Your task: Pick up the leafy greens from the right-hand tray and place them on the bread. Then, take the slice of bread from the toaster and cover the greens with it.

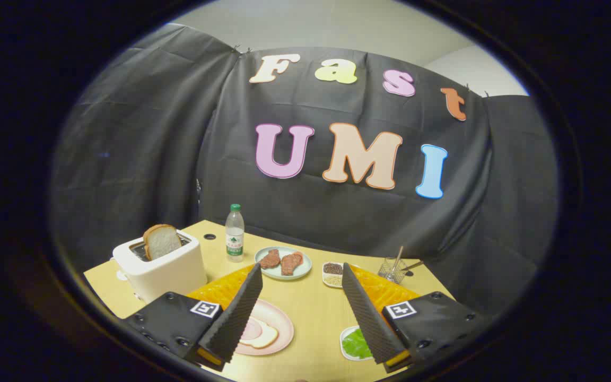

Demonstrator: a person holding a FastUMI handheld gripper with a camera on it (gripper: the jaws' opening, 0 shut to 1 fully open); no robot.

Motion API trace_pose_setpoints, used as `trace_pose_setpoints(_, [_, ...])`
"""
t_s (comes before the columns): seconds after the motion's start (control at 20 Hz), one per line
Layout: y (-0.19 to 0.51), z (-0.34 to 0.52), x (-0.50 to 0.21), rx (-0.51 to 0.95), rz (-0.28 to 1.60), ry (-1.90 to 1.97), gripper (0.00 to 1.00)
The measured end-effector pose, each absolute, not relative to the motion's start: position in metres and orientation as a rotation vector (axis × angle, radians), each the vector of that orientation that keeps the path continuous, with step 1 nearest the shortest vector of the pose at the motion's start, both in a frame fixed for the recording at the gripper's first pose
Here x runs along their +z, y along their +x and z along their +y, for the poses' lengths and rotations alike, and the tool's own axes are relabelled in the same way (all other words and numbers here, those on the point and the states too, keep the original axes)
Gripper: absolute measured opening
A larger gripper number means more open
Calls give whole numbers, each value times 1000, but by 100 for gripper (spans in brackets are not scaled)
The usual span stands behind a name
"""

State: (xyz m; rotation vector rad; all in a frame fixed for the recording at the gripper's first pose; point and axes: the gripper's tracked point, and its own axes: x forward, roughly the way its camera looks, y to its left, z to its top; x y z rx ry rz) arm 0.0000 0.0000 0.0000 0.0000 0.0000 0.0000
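Spread gripper (301,281) fingers flank bare table; leafy greens (355,344) beside right finger.

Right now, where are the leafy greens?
In the gripper view, the leafy greens lie in a small white tray on the table, just beside the right finger of the open gripper, across from the pink plate with the bread.

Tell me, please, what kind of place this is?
Probably a staged recording booth set up as a breakfast table: black cloth wall behind a wooden table with a toaster holding bread and plates of food. The open gripper hovers above it.
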Motion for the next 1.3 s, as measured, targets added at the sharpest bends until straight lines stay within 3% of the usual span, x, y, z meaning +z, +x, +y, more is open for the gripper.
trace_pose_setpoints(0.9, [-21,-59,-19,55,-15,76,97])
trace_pose_setpoints(1.3, [-16,-115,-62,48,85,168,97])
